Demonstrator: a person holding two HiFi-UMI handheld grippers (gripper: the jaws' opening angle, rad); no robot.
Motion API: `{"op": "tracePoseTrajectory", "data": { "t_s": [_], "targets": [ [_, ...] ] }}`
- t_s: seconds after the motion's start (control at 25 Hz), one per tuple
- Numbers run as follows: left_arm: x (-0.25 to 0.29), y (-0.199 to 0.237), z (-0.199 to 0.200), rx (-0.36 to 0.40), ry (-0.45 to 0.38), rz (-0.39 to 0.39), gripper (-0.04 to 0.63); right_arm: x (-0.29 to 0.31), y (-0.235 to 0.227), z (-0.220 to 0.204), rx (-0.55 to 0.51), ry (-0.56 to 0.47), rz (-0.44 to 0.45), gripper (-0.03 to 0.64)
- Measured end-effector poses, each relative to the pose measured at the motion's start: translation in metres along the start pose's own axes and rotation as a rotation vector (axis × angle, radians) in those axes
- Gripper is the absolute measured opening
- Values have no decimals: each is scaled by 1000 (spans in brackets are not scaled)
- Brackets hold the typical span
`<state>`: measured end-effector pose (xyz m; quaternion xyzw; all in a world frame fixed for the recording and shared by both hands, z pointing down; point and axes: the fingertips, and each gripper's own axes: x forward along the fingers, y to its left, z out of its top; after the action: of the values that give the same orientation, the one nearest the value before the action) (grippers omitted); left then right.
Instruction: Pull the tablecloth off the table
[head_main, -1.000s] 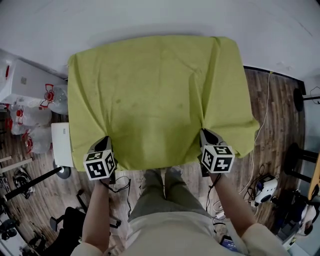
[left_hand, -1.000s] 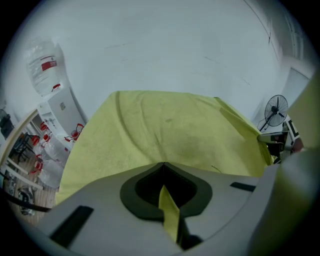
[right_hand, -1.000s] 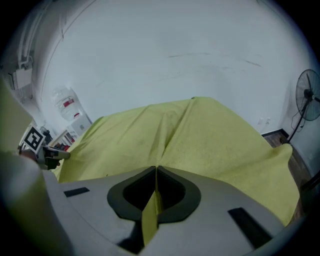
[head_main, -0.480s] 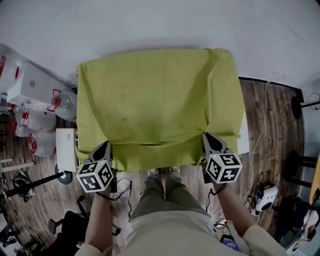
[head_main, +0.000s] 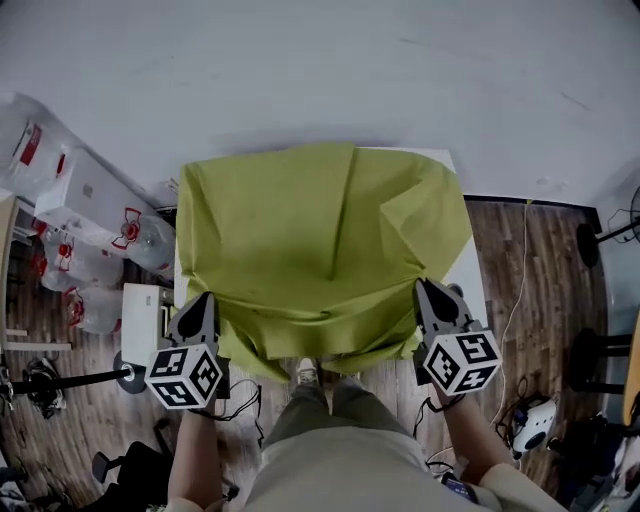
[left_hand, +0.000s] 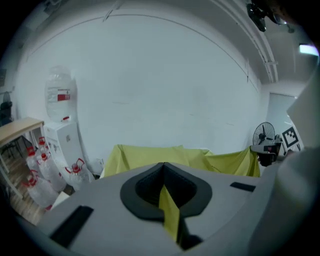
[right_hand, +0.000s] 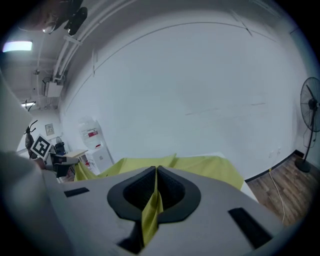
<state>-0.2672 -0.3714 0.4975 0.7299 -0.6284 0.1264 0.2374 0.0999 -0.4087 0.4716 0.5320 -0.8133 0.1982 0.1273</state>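
The yellow-green tablecloth (head_main: 300, 240) lies rumpled over the white table (head_main: 466, 272), with a fold running down its middle and its near edge hanging off the front. My left gripper (head_main: 206, 299) is shut on the near left corner. My right gripper (head_main: 424, 288) is shut on the near right corner. In the left gripper view a strip of tablecloth (left_hand: 169, 211) is pinched between the dark pads (left_hand: 145, 187) of the left gripper (left_hand: 163, 170). The right gripper view shows the right gripper (right_hand: 155, 172) shut on a fold of tablecloth (right_hand: 149, 212). A bare strip of table shows at the right side.
Large water bottles (head_main: 148, 238) and white boxes (head_main: 88, 192) stand on the wooden floor left of the table. A white cable (head_main: 518, 268) and dark stand bases (head_main: 588, 243) lie to the right. The person's feet (head_main: 308, 372) are just before the table. A white wall (head_main: 320, 70) stands behind.
The tablecloth has slid toward me and bunched up, baring the table's right side. Both grippers have drawn back from the table with the corners still pinched.
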Motion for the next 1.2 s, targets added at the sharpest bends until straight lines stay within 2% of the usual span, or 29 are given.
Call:
{"op": "tracePoseTrajectory", "data": {
  "t_s": [0.12, 0.44, 0.64, 0.88, 1.2],
  "targets": [
    [-11, 3, 38, 68, -69, 6, 18, -14, 3, 38, -21, -77, 5, 32],
    [-66, -6, 134, 124, -292, 30, 18, -59, 19, 138, -94, -288, 15, 32],
    [-102, -20, 176, 191, -388, 30, 18, -91, 36, 184, -126, -383, 40, 34],
    [-113, -17, 188, 190, -423, 44, 18, -106, 44, 193, -134, -407, 45, 34],
    [-112, -10, 182, 190, -442, 8, 18, -108, 47, 184, -140, -369, -5, 34]
  ]
}}
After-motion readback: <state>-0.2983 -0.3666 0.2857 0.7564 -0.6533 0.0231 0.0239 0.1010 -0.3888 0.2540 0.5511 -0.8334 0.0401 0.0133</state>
